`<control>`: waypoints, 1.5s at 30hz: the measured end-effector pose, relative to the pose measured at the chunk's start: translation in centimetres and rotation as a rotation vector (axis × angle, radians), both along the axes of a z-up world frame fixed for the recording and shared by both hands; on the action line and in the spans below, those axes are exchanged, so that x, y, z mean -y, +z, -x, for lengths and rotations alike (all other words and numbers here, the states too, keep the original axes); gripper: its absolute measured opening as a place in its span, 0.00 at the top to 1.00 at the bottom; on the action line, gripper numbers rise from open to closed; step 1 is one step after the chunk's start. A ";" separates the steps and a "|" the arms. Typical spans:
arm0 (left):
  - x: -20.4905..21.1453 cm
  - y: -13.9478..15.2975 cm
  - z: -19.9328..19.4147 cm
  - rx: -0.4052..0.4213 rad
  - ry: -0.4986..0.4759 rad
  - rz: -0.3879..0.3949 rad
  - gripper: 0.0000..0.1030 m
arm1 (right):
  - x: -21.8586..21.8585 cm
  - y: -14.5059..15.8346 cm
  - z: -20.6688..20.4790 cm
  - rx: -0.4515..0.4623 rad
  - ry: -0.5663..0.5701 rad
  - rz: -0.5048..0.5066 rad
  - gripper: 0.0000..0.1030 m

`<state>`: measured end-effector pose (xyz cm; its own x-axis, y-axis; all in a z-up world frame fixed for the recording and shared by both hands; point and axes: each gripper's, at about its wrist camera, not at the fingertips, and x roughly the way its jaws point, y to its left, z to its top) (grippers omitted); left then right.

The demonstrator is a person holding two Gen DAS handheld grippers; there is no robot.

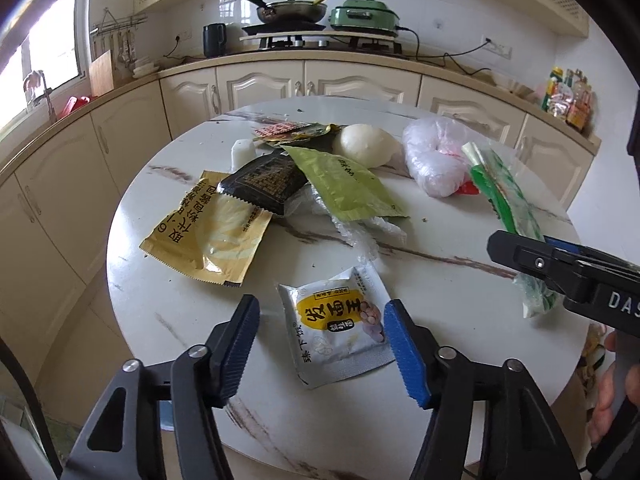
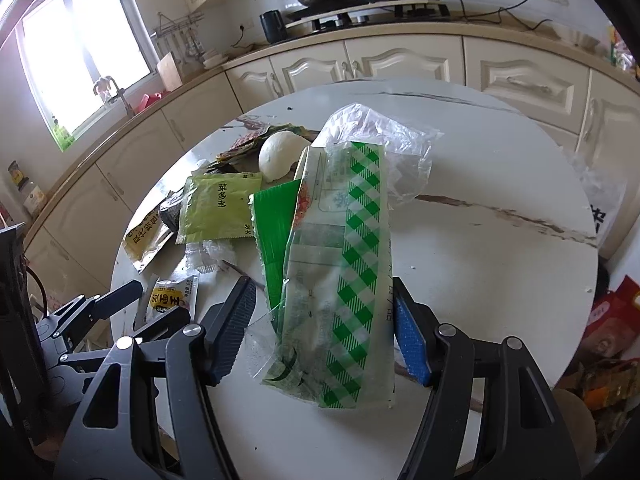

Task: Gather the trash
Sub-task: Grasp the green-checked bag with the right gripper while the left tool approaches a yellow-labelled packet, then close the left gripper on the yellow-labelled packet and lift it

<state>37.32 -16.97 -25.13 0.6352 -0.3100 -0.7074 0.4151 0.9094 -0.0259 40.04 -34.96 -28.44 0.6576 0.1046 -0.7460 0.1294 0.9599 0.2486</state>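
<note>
A silver sachet with a yellow label (image 1: 340, 332) lies flat on the round marble table (image 1: 448, 292), near its front edge. My left gripper (image 1: 322, 302) straddles it with the jaws apart; the blue right pad (image 1: 404, 344) is at the sachet's edge, the left pad (image 1: 240, 344) stands clear of it. My right gripper (image 2: 320, 280) is shut on a clear wrapper with green checks (image 2: 352, 264), which is raised over the table's right side. The same gripper (image 1: 516, 252) and wrapper (image 1: 500, 196) show in the left wrist view.
Further back lie a gold packet (image 1: 208, 240), a black packet (image 1: 264, 184), a green sachet (image 1: 344, 184), a white bun (image 1: 368, 146) and a crumpled clear bag (image 1: 432, 160). Cabinets and a counter with a stove (image 1: 320, 36) curve behind. Packages lie on the floor at the right (image 2: 612, 320).
</note>
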 end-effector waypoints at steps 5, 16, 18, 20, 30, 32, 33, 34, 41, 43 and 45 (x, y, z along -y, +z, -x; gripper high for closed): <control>0.0 -0.5 0.5 0.009 -0.025 0.022 0.60 | -0.1 -0.3 0.0 0.001 0.001 -0.004 0.38; -2.1 -0.4 0.7 -0.015 -0.028 0.094 0.89 | -1.1 -0.5 0.3 -0.002 0.021 -0.003 0.38; -2.5 -0.1 0.8 -0.013 -0.030 0.106 0.92 | -1.5 -0.4 0.4 0.002 0.026 0.002 0.38; -2.5 0.1 1.1 -0.008 -0.033 0.108 0.94 | -1.6 -0.3 0.4 0.003 0.031 0.001 0.38; -3.5 2.1 2.8 0.016 -0.062 0.146 0.98 | -3.2 0.4 0.6 0.014 0.045 0.018 0.38; -4.1 2.7 3.1 0.024 -0.060 0.162 0.99 | -3.5 0.6 0.8 0.018 0.046 0.023 0.38; -4.5 3.0 3.2 0.030 -0.054 0.169 0.99 | -3.8 0.8 0.8 0.023 0.050 0.024 0.38; -4.9 3.2 3.4 0.036 -0.046 0.176 0.99 | -4.0 1.0 0.8 0.027 0.053 0.026 0.38; -8.3 4.7 4.7 0.065 -0.035 0.216 0.99 | -6.7 2.7 0.3 0.057 0.091 0.045 0.38; -9.9 5.3 5.1 0.074 -0.021 0.227 0.99 | -8.0 3.2 -0.2 0.068 0.109 0.045 0.38; -12.2 6.1 5.5 0.094 0.010 0.239 0.99 | -9.8 3.9 -1.0 0.085 0.138 0.049 0.38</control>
<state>31.87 -4.78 -19.04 0.6985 -0.4543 -0.5529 0.4164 0.8864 -0.2023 41.03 -25.20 -24.49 0.7003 0.1631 -0.6949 -0.0238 0.9783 0.2056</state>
